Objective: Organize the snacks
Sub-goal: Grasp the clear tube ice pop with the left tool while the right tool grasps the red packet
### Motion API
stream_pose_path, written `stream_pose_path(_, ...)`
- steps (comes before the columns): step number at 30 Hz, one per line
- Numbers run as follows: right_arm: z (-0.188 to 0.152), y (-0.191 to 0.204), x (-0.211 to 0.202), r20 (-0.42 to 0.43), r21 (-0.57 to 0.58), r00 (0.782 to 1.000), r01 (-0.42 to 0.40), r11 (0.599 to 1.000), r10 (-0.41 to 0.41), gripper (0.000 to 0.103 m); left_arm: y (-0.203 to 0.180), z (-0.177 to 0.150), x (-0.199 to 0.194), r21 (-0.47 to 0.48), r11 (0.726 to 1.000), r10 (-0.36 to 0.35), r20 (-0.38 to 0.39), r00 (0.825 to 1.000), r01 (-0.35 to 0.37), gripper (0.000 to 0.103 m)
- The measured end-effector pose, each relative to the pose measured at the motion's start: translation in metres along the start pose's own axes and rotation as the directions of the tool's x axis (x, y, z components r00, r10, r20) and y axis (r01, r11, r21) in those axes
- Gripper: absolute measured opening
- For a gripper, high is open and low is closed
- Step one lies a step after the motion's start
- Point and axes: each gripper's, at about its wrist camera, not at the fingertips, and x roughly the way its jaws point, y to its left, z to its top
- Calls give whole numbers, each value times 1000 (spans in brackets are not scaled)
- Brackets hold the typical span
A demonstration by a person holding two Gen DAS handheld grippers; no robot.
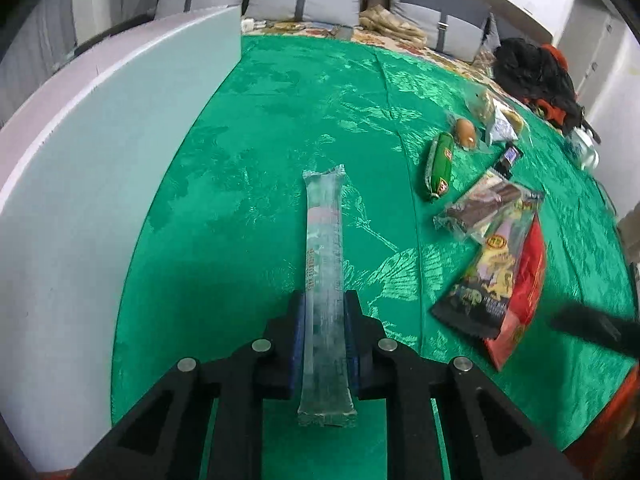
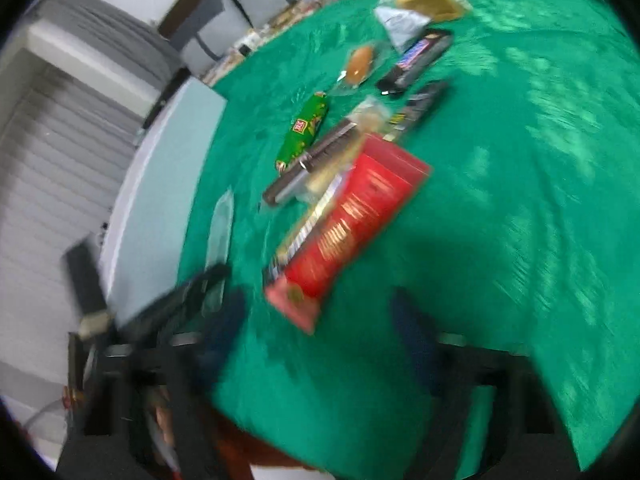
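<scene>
We see a tabletop under a green cloth (image 1: 280, 128), with a pale board (image 1: 120, 152) standing along its left edge. Snacks cluster toward the right side of the tabletop. Biggest is the red packet (image 2: 360, 216), lying partly under a dark printed pouch (image 1: 488, 280). Next to those a clear pack of brown wafers (image 1: 480, 204) overlaps the pouch's far end. Further back a green wrapped roll (image 1: 440, 160) lies alone, near a small bun in clear wrap (image 1: 466, 132). A dark candy bar (image 2: 420, 60) and a grey sachet (image 2: 400, 24) sit near the far edge with a sandwich pack (image 2: 432, 0) behind.

Our left gripper (image 1: 324, 312) is clamped on a long clear stick pack (image 1: 324, 256), gripped near its near end, pack pointing away over the cloth mid-tabletop. Our right gripper (image 2: 320, 320) is blurred, fingers spread wide apart with nothing between them, hovering just in front of the red packet.
</scene>
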Motion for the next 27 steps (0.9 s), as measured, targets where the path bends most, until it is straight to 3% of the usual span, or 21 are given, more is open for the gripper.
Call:
stream_pose_path(3, 12, -3, 25, -37, 118, 999, 22, 993, -17, 33, -5, -2, 0, 38, 999, 15, 17, 1000, -16, 18)
stream_pose_path(4, 12, -8, 28, -28, 153, 1000, 7, 988, -3, 24, -5, -4, -1, 35, 999, 9, 18, 1000, -9, 18)
stream_pose_path(6, 10, -15, 23, -27, 167, 1000, -8, 986, 13, 18, -2, -5, -4, 22, 1000, -7, 15, 1000, 7, 18)
stream_pose_path(8, 9, -16, 13, -59, 116, 998, 15, 993, -8, 16, -1, -6, -5, 15, 1000, -15, 9, 1000, 14, 18)
stream_pose_path(10, 10, -15, -9, -71, -33, 989, 131, 991, -133, 16, -2, -4, -4, 15, 1000, -20, 5, 1000, 20, 18)
stream_pose_path(12, 15, -13, -25, -48, -168, 966, 242, 956, -253, 16, -4, -3, -3, 12, 1000, -25, 3, 1000, 25, 18)
stream_pose_path(14, 23, -23, -25, -105, -250, 937, 299, 921, -333, 25, -5, -1, -1, 8, 999, -32, 3, 999, 32, 18)
stream_pose_path(15, 27, -33, -24, -131, -242, 933, 299, 923, -336, 29, -6, -1, -1, 6, 999, -34, 3, 999, 34, 18)
stream_pose_path(16, 30, -39, -25, -129, -220, 937, 291, 931, -323, 46, -6, -1, -1, 3, 999, -35, 3, 999, 35, 18)
stream_pose_path(17, 32, -47, -29, -114, -188, 945, 284, 940, -308, 56, -5, -1, -1, -2, 999, -38, 2, 999, 38, 18)
stream_pose_path(20, 32, -66, -43, -62, -92, 962, 261, 961, -267, 56, -1, -2, -2, -16, 999, -44, -1, 999, 44, 18)
stream_pose_path(27, 27, -63, -40, -12, -58, 969, 246, 968, -247, 57, -8, -2, -1, 9, 1000, -17, 13, 1000, 17, 18)
